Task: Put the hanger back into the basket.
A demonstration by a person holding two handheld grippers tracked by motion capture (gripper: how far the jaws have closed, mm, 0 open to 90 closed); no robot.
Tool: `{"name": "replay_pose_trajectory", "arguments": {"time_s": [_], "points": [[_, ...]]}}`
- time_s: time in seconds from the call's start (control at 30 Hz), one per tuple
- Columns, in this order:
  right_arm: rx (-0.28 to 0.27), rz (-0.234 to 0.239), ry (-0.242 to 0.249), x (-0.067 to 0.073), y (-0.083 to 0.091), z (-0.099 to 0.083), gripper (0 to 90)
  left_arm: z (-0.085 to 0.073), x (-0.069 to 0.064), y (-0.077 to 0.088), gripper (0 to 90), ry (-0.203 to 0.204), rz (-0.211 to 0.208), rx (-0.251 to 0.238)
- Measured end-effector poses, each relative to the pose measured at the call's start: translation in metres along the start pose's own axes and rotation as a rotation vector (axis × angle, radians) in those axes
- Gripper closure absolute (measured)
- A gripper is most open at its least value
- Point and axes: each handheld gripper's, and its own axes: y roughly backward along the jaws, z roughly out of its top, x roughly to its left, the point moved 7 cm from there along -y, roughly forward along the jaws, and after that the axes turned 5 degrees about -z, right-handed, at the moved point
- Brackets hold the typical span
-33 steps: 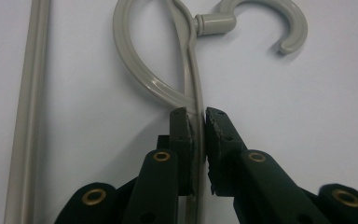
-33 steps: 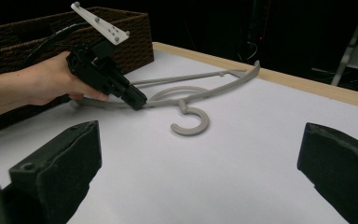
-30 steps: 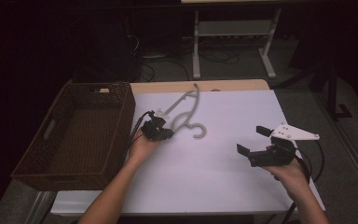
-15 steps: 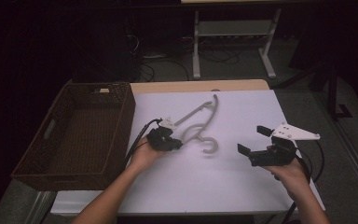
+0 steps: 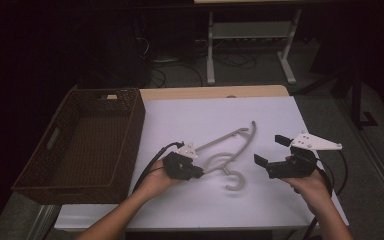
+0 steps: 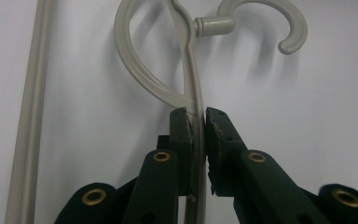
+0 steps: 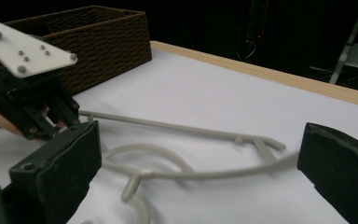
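Here, white table (image 5: 220, 115), wicker basket (image 5: 80, 145) left, dark room beyond.

Beige hanger (image 5: 230, 152), brown woven basket (image 5: 87, 145), white tabletop (image 5: 205, 120)

The hanger's (image 6: 186, 70) bar runs off the left gripper view's bottom edge — in the right gripper view its far arm blurs.
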Motion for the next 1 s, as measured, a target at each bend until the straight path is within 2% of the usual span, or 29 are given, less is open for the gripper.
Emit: {"name": "replay_pose_trajectory", "arguments": {"time_s": [0.1, 0.33, 0.53, 0.57, 0.6, 0.7, 0.87, 1.0], "points": [[0.0, -0.001, -0.001, 0.0, 0.0, 0.0, 0.0, -0.003, -0.005, -0.004, 81.8, -0.003, -0.011, 0.008], [-0.005, -0.002, 0.009, -0.001, 0.0, 0.0, 0.0, -0.005, -0.006, -0.006, 81.7, 0.007, -0.024, 0.018], [-0.005, -0.002, 0.009, -0.001, 0.0, 0.0, 0.0, -0.01, -0.006, -0.006, 80.8, -0.004, -0.009, 0.027], [-0.004, -0.002, 0.008, -0.001, 0.0, 0.0, 0.0, -0.01, -0.007, -0.005, 76.6, -0.002, -0.009, 0.024], [-0.001, -0.003, 0.004, -0.001, 0.0, 0.0, 0.0, -0.01, -0.008, -0.003, 76.6, 0.005, -0.007, 0.022], [-0.002, -0.004, 0.005, 0.0, 0.0, 0.0, 0.0, -0.013, -0.008, 0.003, 70.3, -0.008, 0.014, 0.039], [0.003, -0.002, 0.003, 0.0, 0.0, -0.001, 0.0, -0.021, -0.012, 0.004, 69.5, -0.005, 0.023, 0.075], [0.006, -0.002, 0.015, 0.001, -0.001, -0.001, 0.0, -0.018, -0.011, -0.001, 70.9, -0.017, 0.03, 0.087]]}}
